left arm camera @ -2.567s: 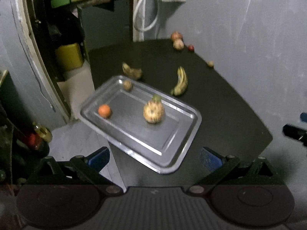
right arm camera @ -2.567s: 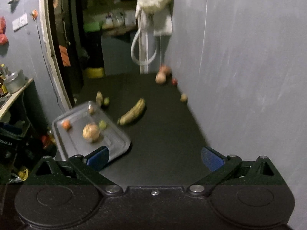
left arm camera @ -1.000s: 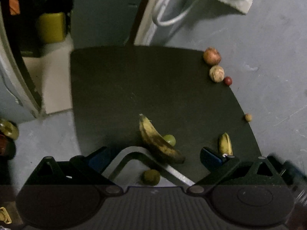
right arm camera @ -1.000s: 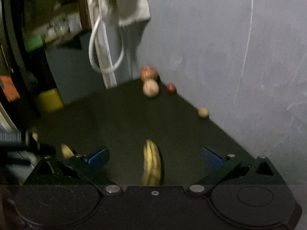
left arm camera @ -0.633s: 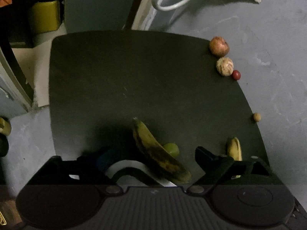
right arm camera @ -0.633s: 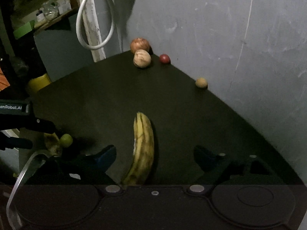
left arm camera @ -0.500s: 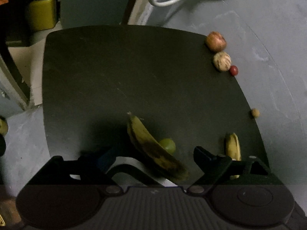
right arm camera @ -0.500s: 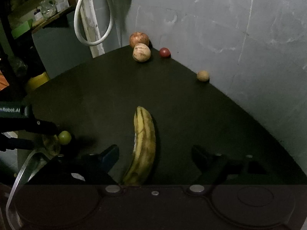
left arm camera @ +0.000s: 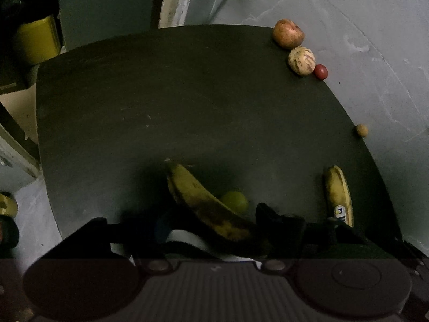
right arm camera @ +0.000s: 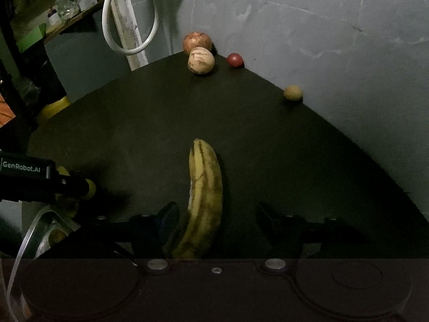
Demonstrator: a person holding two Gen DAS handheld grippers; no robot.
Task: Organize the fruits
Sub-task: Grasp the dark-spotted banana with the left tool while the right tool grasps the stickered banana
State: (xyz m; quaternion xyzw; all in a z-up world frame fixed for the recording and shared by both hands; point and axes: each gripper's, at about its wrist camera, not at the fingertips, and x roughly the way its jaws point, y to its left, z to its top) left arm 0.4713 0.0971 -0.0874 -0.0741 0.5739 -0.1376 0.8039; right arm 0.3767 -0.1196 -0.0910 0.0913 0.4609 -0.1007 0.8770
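A: So, what lettering is showing?
B: "GenRobot.AI" is showing on the left gripper (right arm camera: 67,185).
A: And the jaws?
B: Both are closing: left gripper around a spotted banana (left arm camera: 203,204) by the tray (left arm camera: 185,237), right gripper (right arm camera: 217,220) around another banana (right arm camera: 205,198); neither is pressing yet.

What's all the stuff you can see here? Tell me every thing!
table: 1, black, against the grey wall
bananas: 2, spotty yellow, one between the left claw's fingers, one between the right claw's
green fruit: 1, small, beside the left banana
reddish apple-like fruit: 1, far corner
striped pale fruit: 1, in front of it
small red fruit: 1, by the wall
small tan fruit: 1, table edge
tray: 1, silver, left corner
cable: 1, white, hanging loop
left claw: black, closing
right claw: black, closing
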